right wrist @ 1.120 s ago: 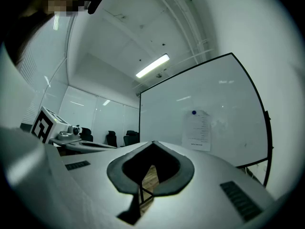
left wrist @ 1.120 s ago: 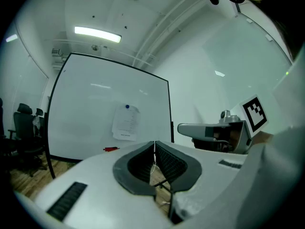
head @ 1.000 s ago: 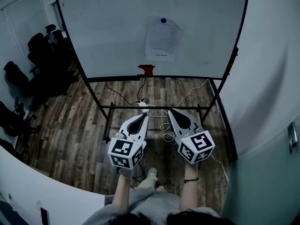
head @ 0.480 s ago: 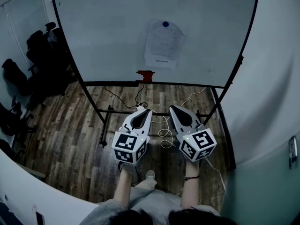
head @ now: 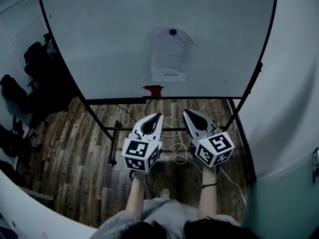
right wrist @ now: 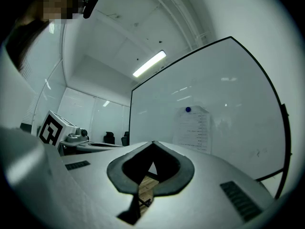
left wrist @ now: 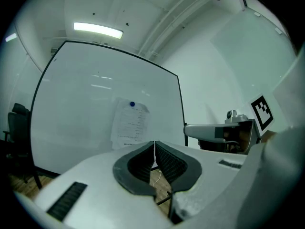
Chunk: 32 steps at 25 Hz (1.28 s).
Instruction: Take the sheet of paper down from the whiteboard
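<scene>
Both grippers hang low in front of the person, well short of the board. The left gripper (head: 158, 115) has its jaws brought together at the tips with nothing between them, and the right gripper (head: 185, 112) is the same, closed and empty. The sheet of paper (head: 171, 55) is up on the whiteboard (head: 99, 44), a little right of its middle, pinned at its top edge by one blue magnet (head: 173, 32); its lower edge sits just above the board's bottom rail. So I'd say the reach has not begun. The trouble I'd expect comes from that single magnet. A tug on the lower half of the sheet could tear it at the top or flick the magnet to the floor. A hard push with closed jaws might rock the board on its stand. The white cable (head: 175, 146) looped on the wood floor near the person's feet could also catch a step forward. Only the head view shows that cable, the small red object (head: 153, 89) on the rail under the sheet, and the dark chairs (head: 30, 68) far left. The gripper views alone show how the jaw tips meet, and the lit ceiling strip above the board.
</scene>
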Each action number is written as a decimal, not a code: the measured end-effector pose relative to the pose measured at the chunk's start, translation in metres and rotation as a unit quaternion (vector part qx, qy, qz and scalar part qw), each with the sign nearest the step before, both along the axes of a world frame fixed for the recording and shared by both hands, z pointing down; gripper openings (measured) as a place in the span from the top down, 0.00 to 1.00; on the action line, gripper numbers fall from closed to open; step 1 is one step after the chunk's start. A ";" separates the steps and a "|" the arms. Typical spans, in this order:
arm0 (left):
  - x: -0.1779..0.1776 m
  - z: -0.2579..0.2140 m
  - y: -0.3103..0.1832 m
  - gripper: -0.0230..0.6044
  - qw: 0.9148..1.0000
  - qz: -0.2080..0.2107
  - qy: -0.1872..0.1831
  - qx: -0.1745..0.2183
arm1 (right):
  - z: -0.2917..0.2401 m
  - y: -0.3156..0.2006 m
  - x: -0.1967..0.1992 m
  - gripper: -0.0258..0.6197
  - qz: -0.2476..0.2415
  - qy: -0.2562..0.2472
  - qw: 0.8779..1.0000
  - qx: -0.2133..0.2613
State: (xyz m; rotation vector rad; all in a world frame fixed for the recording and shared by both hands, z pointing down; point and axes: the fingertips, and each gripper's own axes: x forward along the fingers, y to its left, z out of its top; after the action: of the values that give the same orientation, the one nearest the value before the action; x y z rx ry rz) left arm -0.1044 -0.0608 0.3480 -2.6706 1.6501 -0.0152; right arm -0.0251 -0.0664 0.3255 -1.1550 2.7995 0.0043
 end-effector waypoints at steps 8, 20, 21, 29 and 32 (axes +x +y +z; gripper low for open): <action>0.006 0.000 -0.054 0.94 1.000 0.022 -0.004 0.000 | 0.001 -0.051 0.006 0.96 0.023 -0.004 1.000 -0.002; -0.009 0.022 -0.103 0.94 0.999 0.029 -0.009 -0.020 | 0.016 -0.105 -0.003 0.96 0.040 -0.017 0.999 -0.015; -0.010 0.022 -0.106 0.94 0.999 0.028 -0.008 -0.021 | 0.017 -0.110 -0.003 0.96 0.039 -0.018 0.999 -0.016; -0.015 0.016 -0.152 0.94 1.000 0.007 -0.009 -0.013 | 0.008 -0.165 -0.001 0.96 0.028 -0.019 0.999 -0.011; -0.015 0.007 -0.172 0.94 1.000 0.002 0.002 -0.004 | 0.004 -0.187 -0.001 0.96 0.021 -0.017 1.000 -0.008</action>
State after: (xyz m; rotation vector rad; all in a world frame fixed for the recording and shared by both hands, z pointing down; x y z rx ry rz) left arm -0.1192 -0.2332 0.3547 -2.6800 1.6498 -0.0161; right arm -0.0258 -0.2536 0.3292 -1.2066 2.7506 -0.0346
